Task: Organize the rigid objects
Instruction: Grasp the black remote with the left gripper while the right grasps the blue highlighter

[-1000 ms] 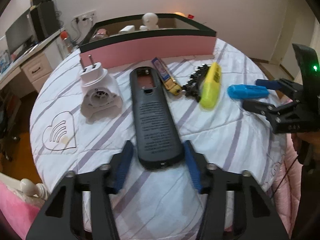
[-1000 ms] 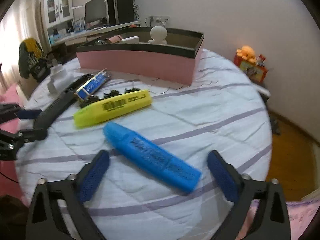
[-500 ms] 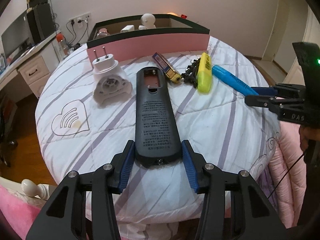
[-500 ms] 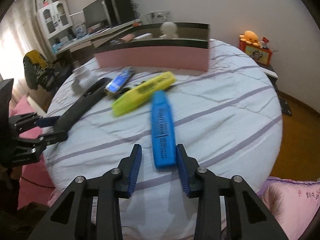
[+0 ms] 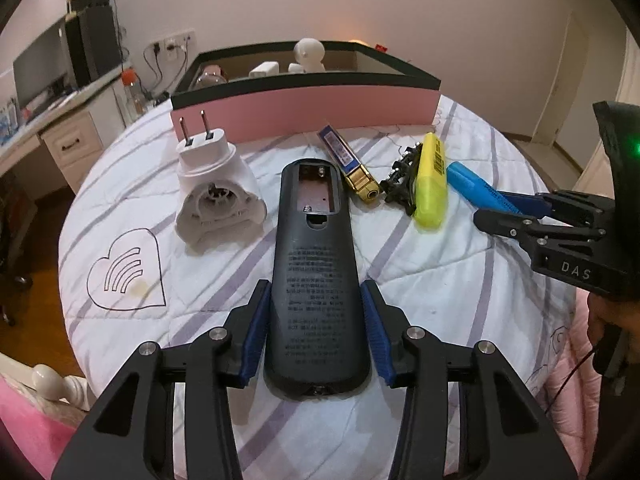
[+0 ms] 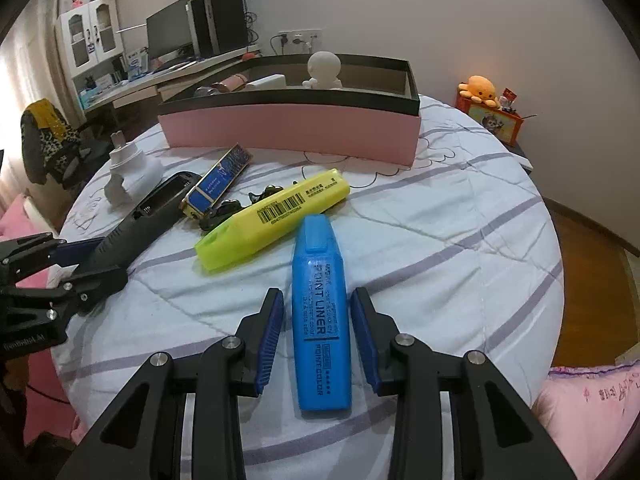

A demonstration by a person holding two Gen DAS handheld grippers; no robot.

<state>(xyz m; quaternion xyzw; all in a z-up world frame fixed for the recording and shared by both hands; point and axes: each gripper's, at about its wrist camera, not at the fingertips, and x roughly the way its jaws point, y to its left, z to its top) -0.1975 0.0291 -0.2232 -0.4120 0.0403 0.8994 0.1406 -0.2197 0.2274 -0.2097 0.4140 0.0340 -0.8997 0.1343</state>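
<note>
My left gripper (image 5: 316, 336) straddles the near end of a long black remote (image 5: 316, 272) lying face down on the white quilted table; the pads sit right against its sides. My right gripper (image 6: 318, 340) straddles a blue highlighter (image 6: 320, 312) with small gaps at both pads. A yellow highlighter (image 6: 272, 220), a blue-gold lighter (image 6: 218, 184), a black hair clip (image 5: 400, 178) and a white plug adapter (image 5: 218, 196) lie behind. A pink box (image 5: 304, 110) with a black rim stands at the back.
The box holds a white figurine (image 6: 324, 68) and other small items. A desk with a monitor (image 6: 172, 36) stands beyond the table on the left. A red box with an orange plush (image 6: 482, 90) is at the right. The table edge curves close below both grippers.
Both grippers have closed in around their objects: the left around the remote's end, the right around the blue highlighter, which now lies lengthwise between the fingers.
</note>
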